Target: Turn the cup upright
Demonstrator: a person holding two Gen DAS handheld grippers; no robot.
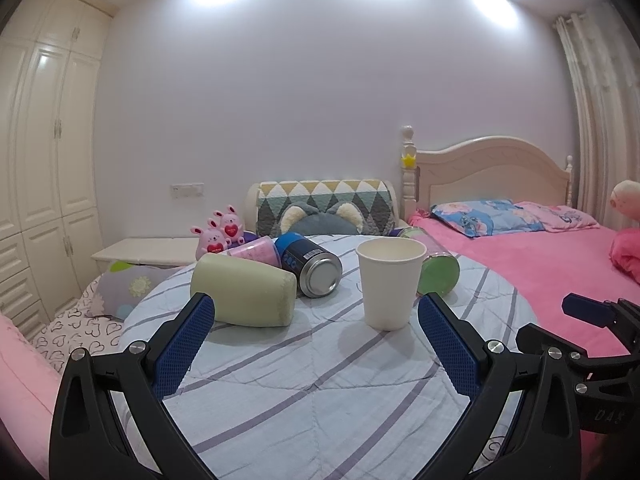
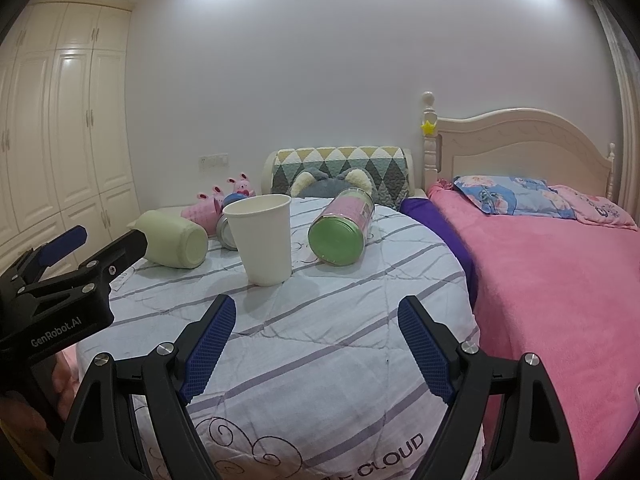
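Closest to me, the left gripper [image 1: 316, 306] hangs with its jaws spread wide and nothing between them, above the striped quilt [image 1: 320, 380] that covers the round surface. The right gripper [image 2: 316, 308] hovers beside it, just as wide and just as bare. A little past their blue pads [image 1: 188, 344] stands the white paper cup [image 1: 390, 282], upright, mouth to the ceiling, apart from both tools. To its left a pale green cup [image 1: 244, 292] lies on its side, and behind that a dark blue can [image 1: 310, 264] and a pink cup [image 1: 254, 252] lie tipped over too. Right of the paper cup rests a green-bottomed jar [image 2: 342, 232], also on its side. Farther back sit pink bunny toys [image 1: 218, 232], a patterned cushion [image 1: 326, 206] and the pink bed [image 1: 540, 264].
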